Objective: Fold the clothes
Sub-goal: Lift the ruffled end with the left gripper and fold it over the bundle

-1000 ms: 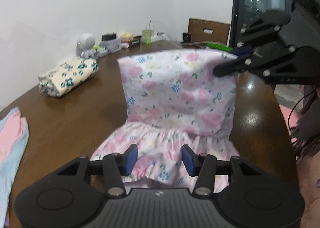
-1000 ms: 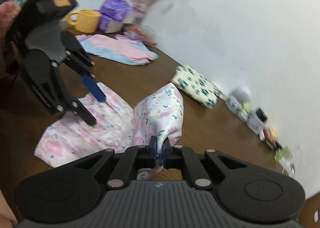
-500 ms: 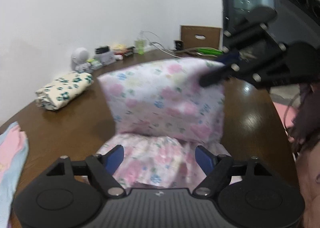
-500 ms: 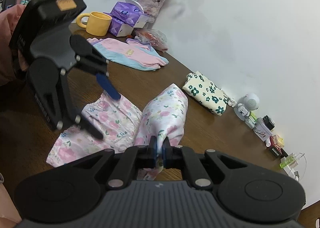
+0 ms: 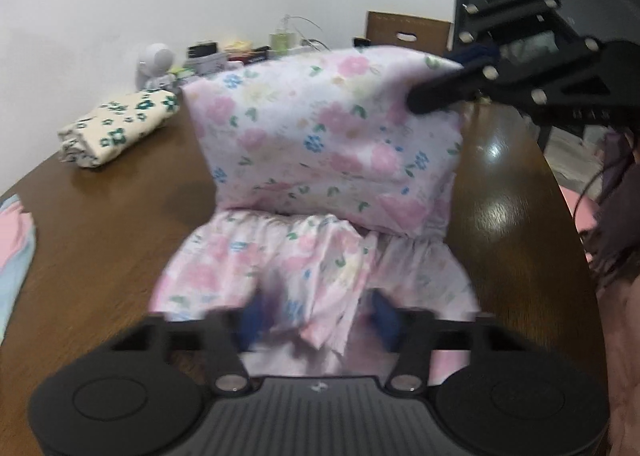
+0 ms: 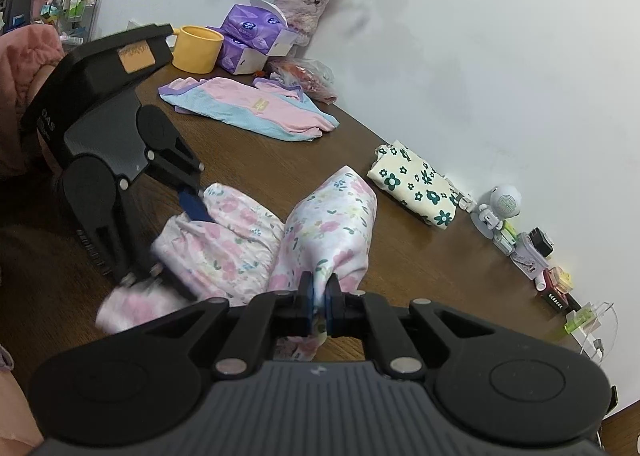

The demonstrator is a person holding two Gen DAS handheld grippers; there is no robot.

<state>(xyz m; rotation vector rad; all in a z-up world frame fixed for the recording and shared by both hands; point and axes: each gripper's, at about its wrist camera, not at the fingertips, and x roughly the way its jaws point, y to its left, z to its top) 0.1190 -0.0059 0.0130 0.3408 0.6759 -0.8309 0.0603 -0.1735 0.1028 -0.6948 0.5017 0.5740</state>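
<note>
A pink floral dress [image 5: 320,136] lies on the brown table [image 5: 104,216], its upper part lifted and folded toward the skirt. My right gripper [image 6: 318,296] is shut on the top edge of the dress [image 6: 332,224] and holds it up; in the left wrist view the right gripper [image 5: 444,76] comes in from the upper right. My left gripper [image 5: 318,320] is low at the skirt hem, blurred. Its jaws are closing with a bunched fold of hem between them, and a gap still shows beside each pad. In the right wrist view the left gripper [image 6: 176,242] straddles that hem.
A folded cream floral cloth [image 6: 416,188] lies near the wall. A pink and blue garment [image 6: 248,108] is spread farther along, by a yellow mug [image 6: 198,48] and tissue packs [image 6: 248,36]. A small white figure [image 6: 500,204] and clutter line the wall. A pink sleeve [image 6: 24,76] shows at left.
My left gripper sank toward the skirt hem; its jaws spread wide, then narrowed around a fold of hem. The right gripper kept holding the dress top in place.
</note>
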